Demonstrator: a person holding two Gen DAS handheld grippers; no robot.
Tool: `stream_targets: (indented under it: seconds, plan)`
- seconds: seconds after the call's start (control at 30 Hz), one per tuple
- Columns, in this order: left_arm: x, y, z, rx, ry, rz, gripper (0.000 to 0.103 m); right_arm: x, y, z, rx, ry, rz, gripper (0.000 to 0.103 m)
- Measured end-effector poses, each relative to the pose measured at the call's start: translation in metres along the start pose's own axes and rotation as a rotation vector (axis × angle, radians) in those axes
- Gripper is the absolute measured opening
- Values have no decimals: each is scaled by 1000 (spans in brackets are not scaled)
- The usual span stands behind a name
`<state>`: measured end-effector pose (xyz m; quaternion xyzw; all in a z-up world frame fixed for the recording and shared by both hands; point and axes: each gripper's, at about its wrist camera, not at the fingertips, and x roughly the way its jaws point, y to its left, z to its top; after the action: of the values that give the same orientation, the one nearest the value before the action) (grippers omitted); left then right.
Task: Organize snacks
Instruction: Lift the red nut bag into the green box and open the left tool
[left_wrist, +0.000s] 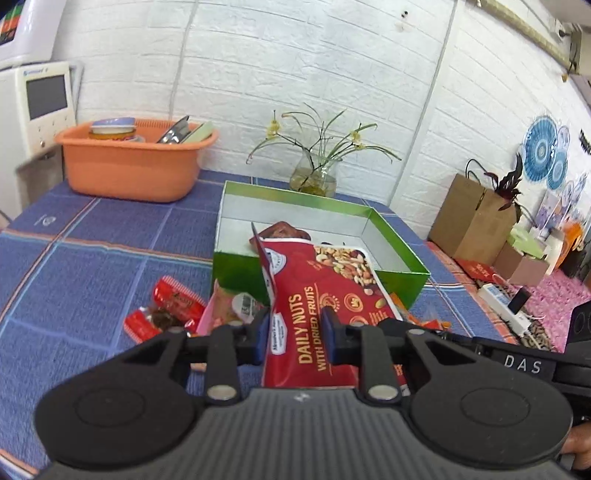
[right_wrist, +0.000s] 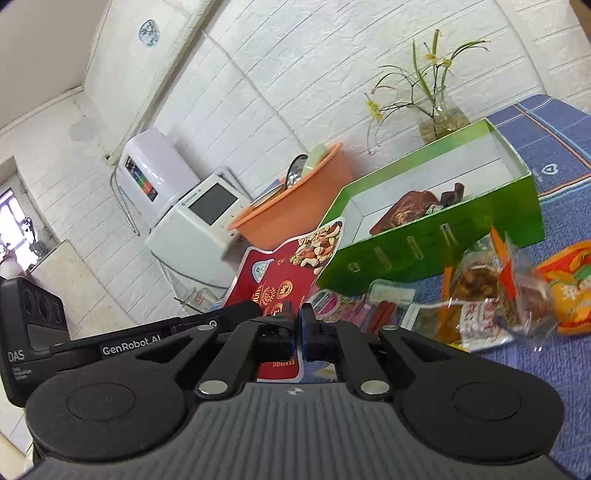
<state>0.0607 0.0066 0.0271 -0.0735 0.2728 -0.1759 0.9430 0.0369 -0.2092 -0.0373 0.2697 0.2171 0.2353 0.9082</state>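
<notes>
The left hand-held gripper (left_wrist: 295, 332) points somewhat downward, its jaws clamped on a red packet (left_wrist: 317, 295) that stands up between its blue pads. The right hand-held gripper (right_wrist: 297, 328) is rolled to one side, jaws nearly together, pinching the same packet's edge just beside the left one.

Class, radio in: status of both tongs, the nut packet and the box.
Left tongs shut on red nut packet. Right tongs pinch it too. Green box ahead, open, nothing blocking.

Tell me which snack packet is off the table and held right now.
The red Daily Nuts packet, clamped by the left gripper; the other packets lie loose on the cloth.
</notes>
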Motion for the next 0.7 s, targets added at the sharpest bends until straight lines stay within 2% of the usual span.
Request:
stream_targets:
  seconds: [0.23,0.5,0.7]
  plan:
    - [10,-12,17,43,-32,11,24,0,-5,17,-9,-34,-1,8]
    - [6,-30,35,147,-119,57,24,0,12,28,-156,-140,-14,9]
    - [19,-34,54,215,-179,82,24,17,19,51,-196,-174,-70,10]
